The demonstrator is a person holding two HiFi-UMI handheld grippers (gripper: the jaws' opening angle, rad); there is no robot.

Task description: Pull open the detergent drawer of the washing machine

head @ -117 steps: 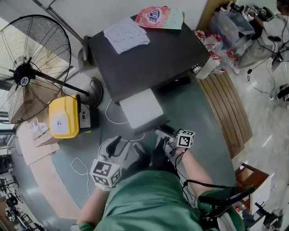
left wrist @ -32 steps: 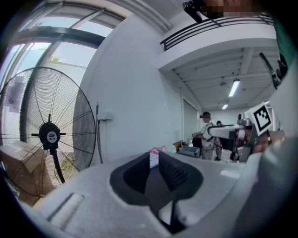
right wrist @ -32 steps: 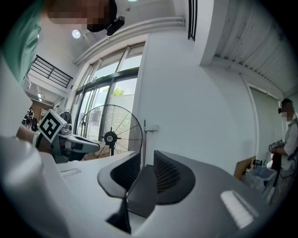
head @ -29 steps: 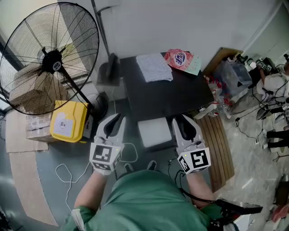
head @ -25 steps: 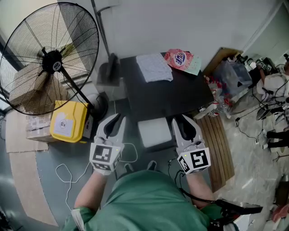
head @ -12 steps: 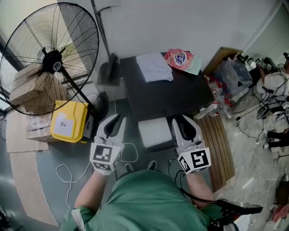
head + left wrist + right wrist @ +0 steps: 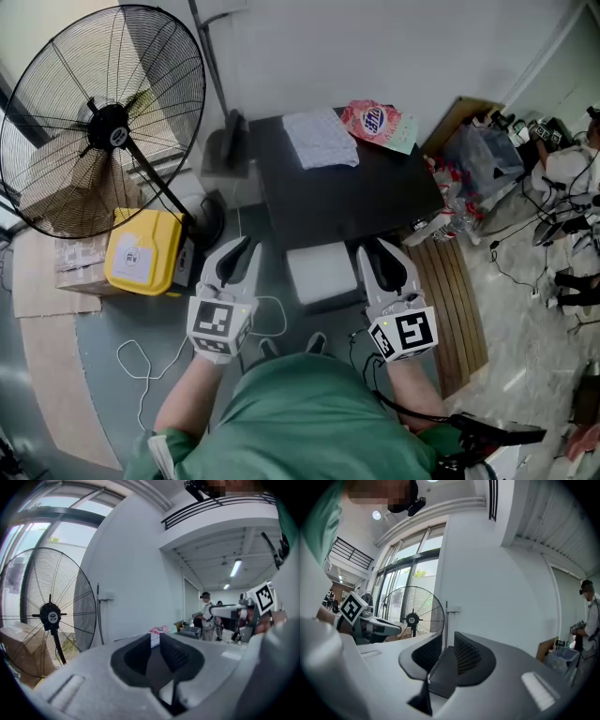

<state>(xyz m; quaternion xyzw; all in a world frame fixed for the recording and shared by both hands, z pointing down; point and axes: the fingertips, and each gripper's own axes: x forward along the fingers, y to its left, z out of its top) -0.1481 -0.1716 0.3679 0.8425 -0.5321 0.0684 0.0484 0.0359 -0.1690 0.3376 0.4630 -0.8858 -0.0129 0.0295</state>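
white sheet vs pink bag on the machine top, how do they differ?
The white sheet is plain and pale; the pink bag bears a blue logo. The sheet lies left of the bag, which sits at the far right corner. Both lie flat on the washing machine's dark top.

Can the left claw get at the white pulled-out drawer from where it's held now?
Probably yes. In the head view the left claw, shut and empty, sits just left of the drawer with nothing between them; it likely needs lowering first.

Black-topped washing machine [image 7: 347,197], white drawer [image 7: 322,275], yellow case [image 7: 136,251], pink-red bag [image 7: 372,122], black wire-grille fan [image 7: 103,122]
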